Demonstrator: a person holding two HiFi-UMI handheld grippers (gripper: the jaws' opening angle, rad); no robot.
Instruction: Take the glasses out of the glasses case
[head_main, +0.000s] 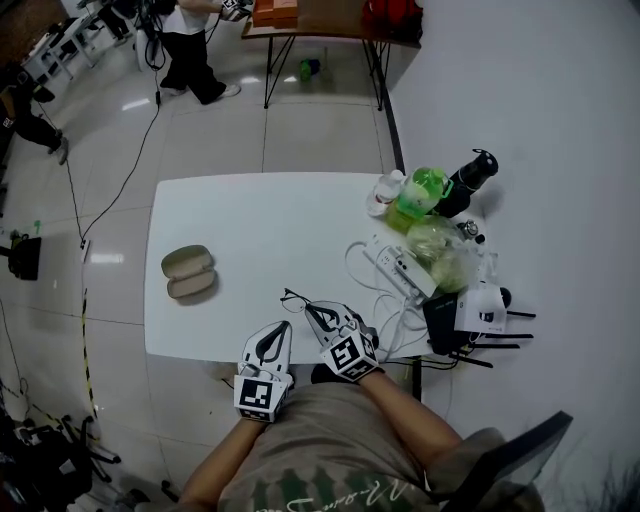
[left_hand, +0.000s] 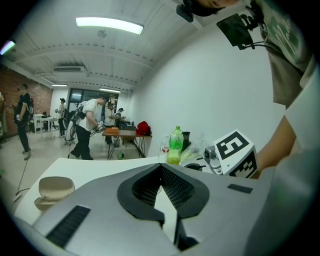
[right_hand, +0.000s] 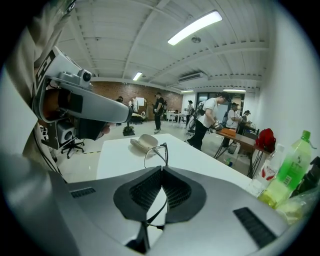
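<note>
Right gripper (right_hand: 161, 169) is closed on the glasses (right_hand: 155, 153), its jaws pinched together on a thin dark temple arm that runs down between the pads, while the front of the frame sticks out just beyond the tips. Seen from the head view, this gripper (head_main: 308, 308) sits over the near edge of the white desk (head_main: 270, 215), with the glasses (head_main: 294, 298) at its tip. The glasses case (head_main: 188, 272) lies open on the left part of the desk, well apart from the glasses, with its beige halves spread. Left gripper (left_hand: 161, 167) has its jaw tips touching and nothing between them; it hangs just beside the right one at the desk's near edge (head_main: 285, 328). A green bottle (head_main: 420, 190) and a power strip (head_main: 400, 268) stand among clutter at the desk's right side.
</note>
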